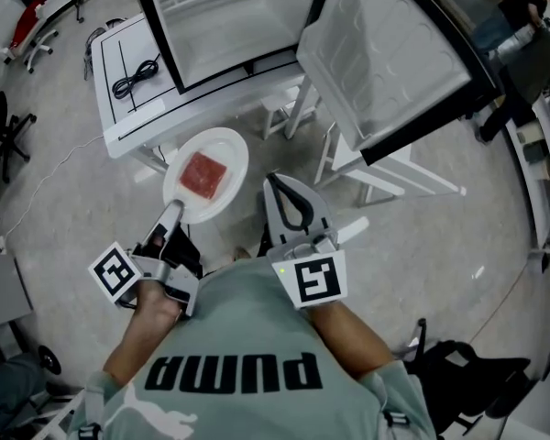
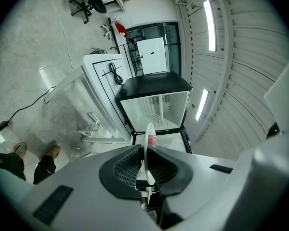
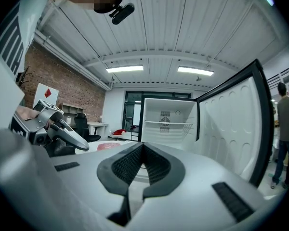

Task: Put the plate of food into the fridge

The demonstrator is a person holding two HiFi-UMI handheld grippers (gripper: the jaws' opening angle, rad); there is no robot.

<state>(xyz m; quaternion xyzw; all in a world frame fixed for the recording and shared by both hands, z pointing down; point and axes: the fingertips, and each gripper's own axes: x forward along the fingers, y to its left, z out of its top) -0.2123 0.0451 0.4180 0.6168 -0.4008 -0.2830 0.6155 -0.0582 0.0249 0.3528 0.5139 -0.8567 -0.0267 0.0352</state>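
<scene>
Left tool (image 1: 172, 211) was clamped on the near rim of the round white plate (image 1: 225, 154).
Plate and red food slab (image 1: 202, 174) reached forward from it, roughly level, toward the open white fridge (image 1: 229, 16) straight ahead; the right tool (image 1: 289, 189), jaws together and empty, hovered just beside the plate.

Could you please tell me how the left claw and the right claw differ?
The left claw is shut on the rim of the plate of food; the right claw is shut on nothing. The left claw is rolled onto its side; the right claw sits level. Both point toward the open fridge.
</scene>
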